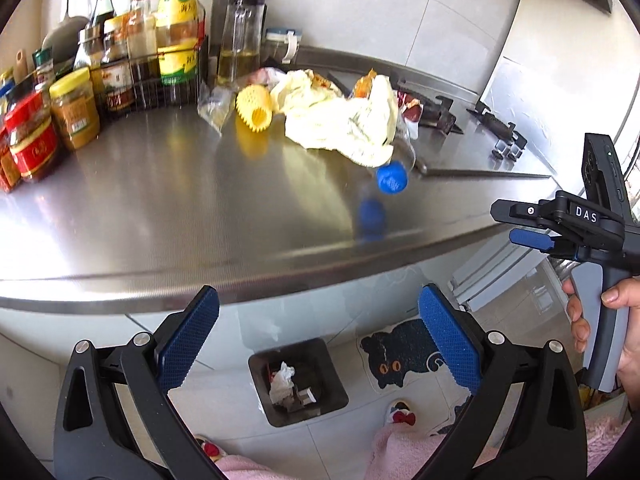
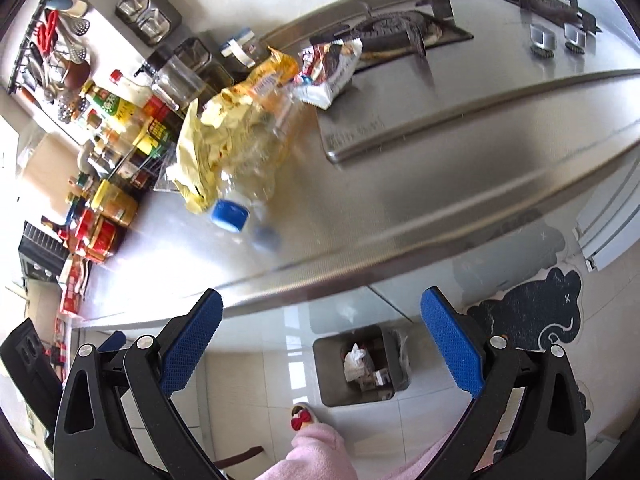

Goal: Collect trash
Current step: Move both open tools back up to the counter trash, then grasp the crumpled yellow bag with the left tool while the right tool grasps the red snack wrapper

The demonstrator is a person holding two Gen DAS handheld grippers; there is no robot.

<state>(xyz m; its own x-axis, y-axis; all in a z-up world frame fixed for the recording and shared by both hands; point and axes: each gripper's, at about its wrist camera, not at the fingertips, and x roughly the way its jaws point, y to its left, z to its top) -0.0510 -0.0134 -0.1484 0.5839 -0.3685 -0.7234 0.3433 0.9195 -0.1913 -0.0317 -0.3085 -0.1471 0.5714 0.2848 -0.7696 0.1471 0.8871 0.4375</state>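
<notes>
Fingers (image 1: 188, 344) of the left gripper (image 1: 318, 340) are spread wide and hold nothing; they hang off the front edge of the steel desk (image 1: 168, 208), above the floor. Directly below, between both fingers in the left view, an open bin (image 1: 298, 384) stands on the floor tiles with white paper inside. Right gripper (image 2: 320, 340) fingers (image 2: 450, 344) are likewise spread and empty, also clear of the desk edge, with the bin just below them. In the left view the right gripper shows at the right edge, held by a hand (image 1: 600, 320). Trash lies in one heap toward the back of the desk: a crumpled yellow wrapper (image 1: 340, 124), a clear bottle with a blue cap (image 1: 392, 177) pointing at the desk front, an orange bag (image 2: 264, 76), and a red-and-white packet (image 2: 332, 72) resting partly on the stove (image 2: 400, 40). A yellow studded roller (image 1: 256, 110) lies just beside the wrapper. Left of the heap, a rack of sauce bottles (image 1: 176, 24) and several jars (image 1: 74, 108) crowd the desk. A cat mat (image 1: 400, 356) lies on the floor beside the bin.
</notes>
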